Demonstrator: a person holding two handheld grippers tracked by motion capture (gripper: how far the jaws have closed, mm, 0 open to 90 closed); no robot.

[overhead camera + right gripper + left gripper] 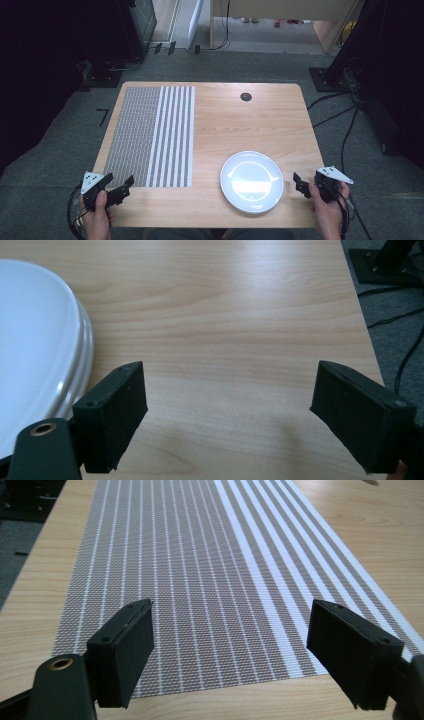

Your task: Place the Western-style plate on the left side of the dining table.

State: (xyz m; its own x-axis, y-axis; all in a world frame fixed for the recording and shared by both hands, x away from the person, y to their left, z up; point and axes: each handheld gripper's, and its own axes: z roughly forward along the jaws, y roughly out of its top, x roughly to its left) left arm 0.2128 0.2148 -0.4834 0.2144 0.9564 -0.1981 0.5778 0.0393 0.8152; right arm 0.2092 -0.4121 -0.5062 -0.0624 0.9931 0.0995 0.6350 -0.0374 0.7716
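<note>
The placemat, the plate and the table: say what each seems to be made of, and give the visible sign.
Placemat: probably woven vinyl or similar fibre; a fine mesh weave shows. Plate: likely glazed ceramic, possibly melamine; white, glossy, with bright reflections. Table: wood or wood-look laminate; pale grain with a soft sheen.

From the right gripper view, the right gripper (230,415) hangs low over the tabletop (225,315), its two black jaws standing wide apart with nothing but bare light wood grain between them. Off beside the left-hand jaw sits a white plate (35,340), glossy, its rounded rim just next to that jaw but not touching it. At the far upper right the tabletop ends, and past its edge lies grey carpet (395,335) with black cables (400,315) trailing across it and a dark stand base (385,262).
</note>
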